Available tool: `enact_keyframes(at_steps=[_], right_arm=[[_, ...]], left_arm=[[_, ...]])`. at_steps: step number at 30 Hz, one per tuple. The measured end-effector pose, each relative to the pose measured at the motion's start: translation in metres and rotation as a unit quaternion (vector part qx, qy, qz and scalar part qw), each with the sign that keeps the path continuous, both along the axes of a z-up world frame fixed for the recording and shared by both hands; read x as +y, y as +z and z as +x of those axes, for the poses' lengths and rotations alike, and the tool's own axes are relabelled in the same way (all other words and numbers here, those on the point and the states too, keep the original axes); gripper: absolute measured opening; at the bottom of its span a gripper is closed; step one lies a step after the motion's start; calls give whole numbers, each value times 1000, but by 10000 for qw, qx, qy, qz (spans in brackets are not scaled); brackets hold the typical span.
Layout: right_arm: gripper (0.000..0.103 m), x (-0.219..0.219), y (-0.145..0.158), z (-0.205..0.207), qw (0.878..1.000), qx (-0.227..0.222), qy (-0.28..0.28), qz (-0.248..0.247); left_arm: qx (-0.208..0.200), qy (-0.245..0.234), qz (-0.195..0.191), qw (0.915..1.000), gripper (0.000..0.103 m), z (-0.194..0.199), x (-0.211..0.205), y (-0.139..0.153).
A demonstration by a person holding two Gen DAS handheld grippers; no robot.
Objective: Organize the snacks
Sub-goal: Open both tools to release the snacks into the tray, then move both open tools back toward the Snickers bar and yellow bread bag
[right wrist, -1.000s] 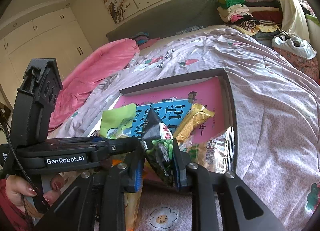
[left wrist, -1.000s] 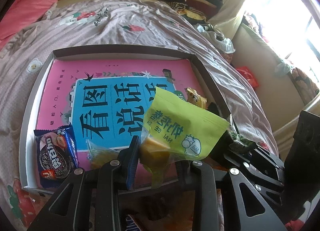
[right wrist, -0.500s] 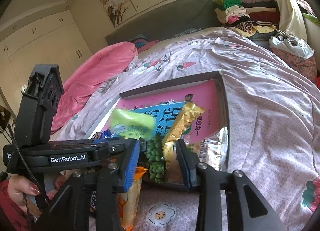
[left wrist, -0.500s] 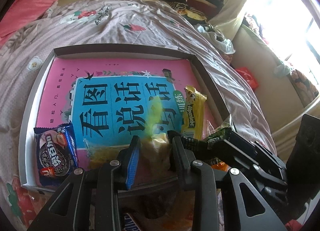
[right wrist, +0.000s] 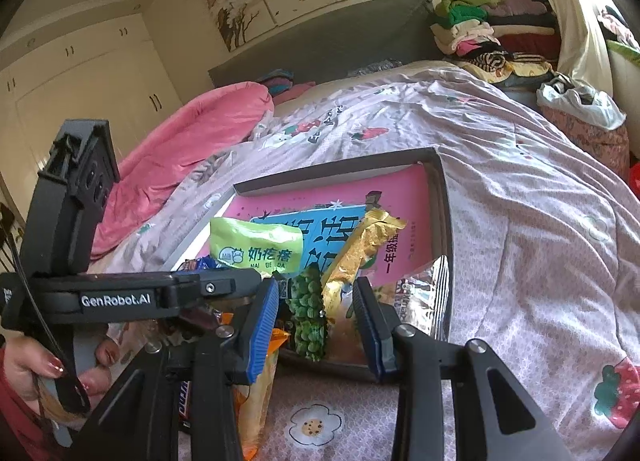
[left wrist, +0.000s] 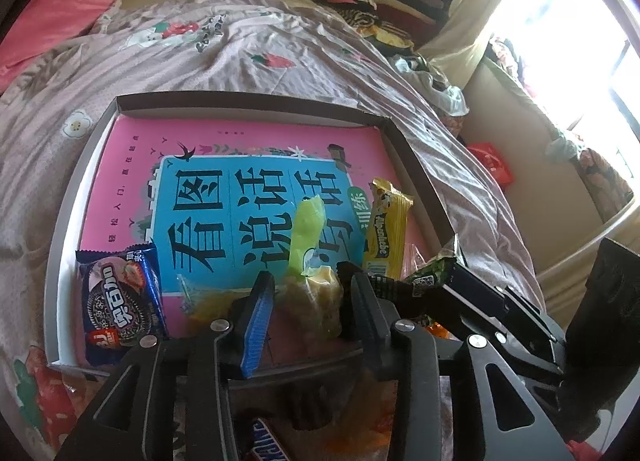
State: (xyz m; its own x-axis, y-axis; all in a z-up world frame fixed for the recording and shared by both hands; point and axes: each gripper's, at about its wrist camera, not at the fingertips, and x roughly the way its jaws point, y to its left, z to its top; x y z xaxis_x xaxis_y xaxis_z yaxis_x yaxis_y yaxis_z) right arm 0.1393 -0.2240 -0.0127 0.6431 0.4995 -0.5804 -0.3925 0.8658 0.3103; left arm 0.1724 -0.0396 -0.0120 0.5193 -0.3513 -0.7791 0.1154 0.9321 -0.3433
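Green snack bag (left wrist: 308,229) between our left gripper (left wrist: 306,293) jaws, opening; pea packet (right wrist: 308,313) loose between right gripper (right wrist: 316,301) jaws, parted.

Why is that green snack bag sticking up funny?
The lime-green bag isn't lying flat in the box like the cookie pack. It leans tilted between the opening left tongs, no longer pinched. The green pea bag likewise stands on end between the right tongs.

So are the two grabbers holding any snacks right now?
No. The left gripper is opening around the lime-green packet; the right gripper stands open around the pea packet.
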Motion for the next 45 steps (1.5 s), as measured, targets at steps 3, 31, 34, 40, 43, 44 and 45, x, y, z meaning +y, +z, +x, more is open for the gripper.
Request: enact_keyframes(at_steps=[3,31,34,40,43,44,45], right_arm=[[39,2,1,-1,10000,-33,9,-70],[59,7,9,-10,9990,-319,-37,-318],[59,6,10,-11,9991,-310,-51,-299],[64,6,10,-13,9990,-326,-45,-316],[65,7,11,-15,9988,-342,-42,-353],[66,7,11,-15,9987,-345,-33,-363],[66,8,11,-16,9987,-348,-35,-376]], left_arm=[[-41,3,-52,10000,45,-1,2,2],[-403,360,102,9985,77,-31,27,27],[-419,365,145,9983,77,-35,29,28],[-440,386,187,9981,77,-40,32,29],[-443,393,272,9979,77,-42,31,28],[-439,390,300,9978,78,-43,31,28],[-440,385,321,9978,78,-45,30,28]])
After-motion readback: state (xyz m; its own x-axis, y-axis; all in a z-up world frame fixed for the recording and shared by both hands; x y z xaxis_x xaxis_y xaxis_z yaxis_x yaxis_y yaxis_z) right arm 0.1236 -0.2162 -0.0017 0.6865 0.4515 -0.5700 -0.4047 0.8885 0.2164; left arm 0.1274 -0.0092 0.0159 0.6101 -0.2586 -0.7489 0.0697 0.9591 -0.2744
